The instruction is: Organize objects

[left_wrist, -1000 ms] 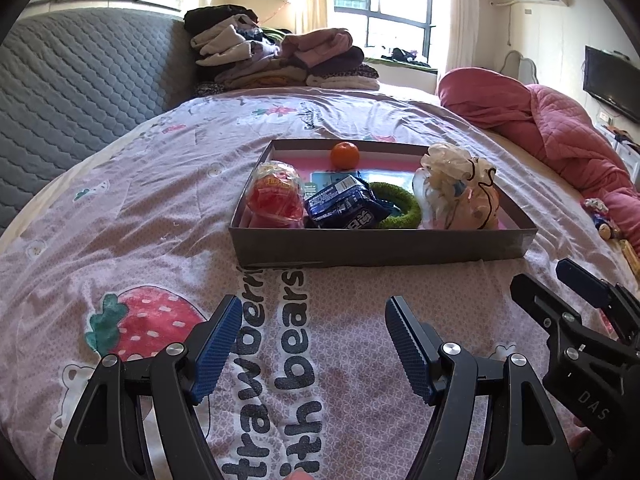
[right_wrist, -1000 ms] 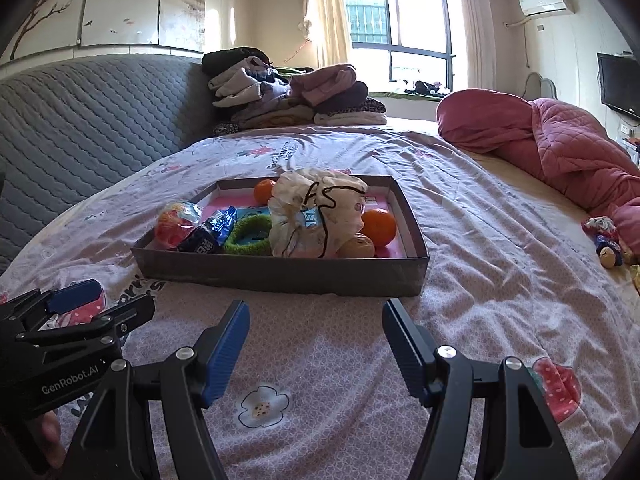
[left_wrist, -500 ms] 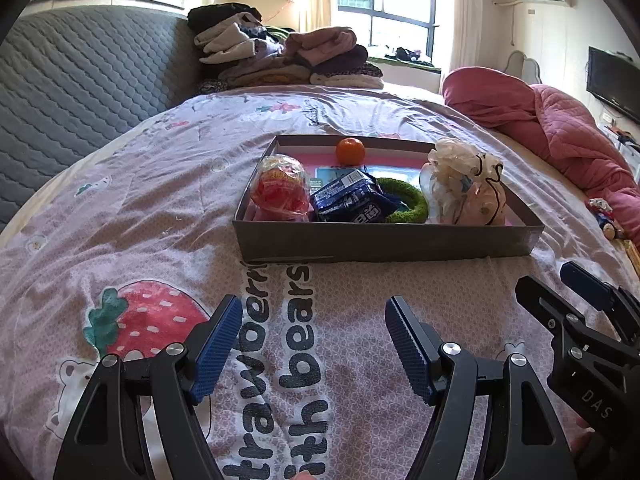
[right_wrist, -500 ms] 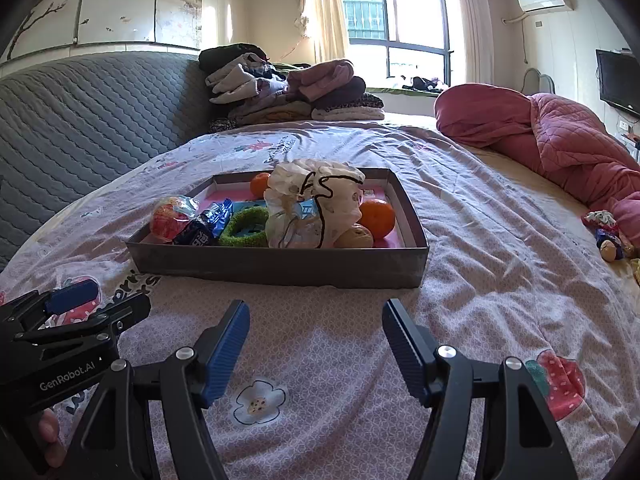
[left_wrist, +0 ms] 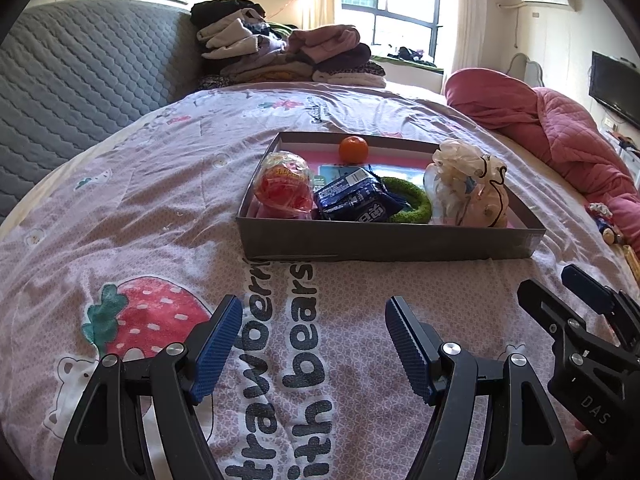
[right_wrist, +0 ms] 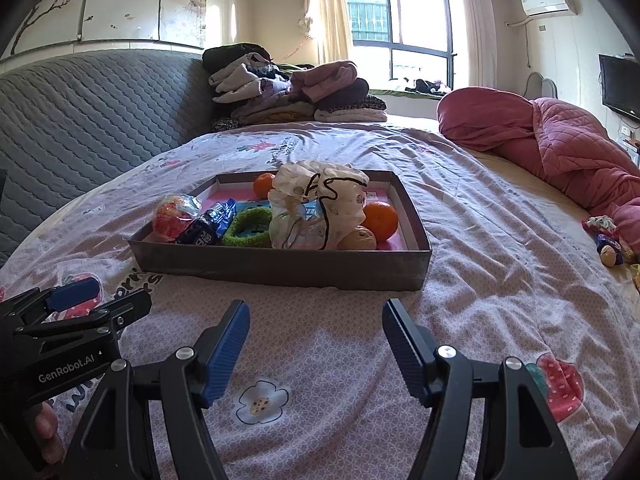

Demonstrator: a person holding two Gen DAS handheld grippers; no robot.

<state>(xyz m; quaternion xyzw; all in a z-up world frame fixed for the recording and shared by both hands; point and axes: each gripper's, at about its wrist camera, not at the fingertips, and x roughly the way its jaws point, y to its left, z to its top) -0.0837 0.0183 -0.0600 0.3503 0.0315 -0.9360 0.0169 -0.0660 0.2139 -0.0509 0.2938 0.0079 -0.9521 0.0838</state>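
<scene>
Left wrist view shows the left hand-held gripper (left_wrist: 314, 334) at the bottom, jaws wide apart and holding nothing, like the right hand-held gripper (right_wrist: 316, 338), both aimed at the box (left_wrist: 384, 240) of things mid-frame on the bed (left_wrist: 120, 208), likely ready to grab.

Print on the crinkled dark-blue snack packet (left_wrist: 354, 200) is unreadable — the cream drawstring cloth pouch (right_wrist: 320, 210) hides part of the tan round item (right_wrist: 357, 239).
</scene>
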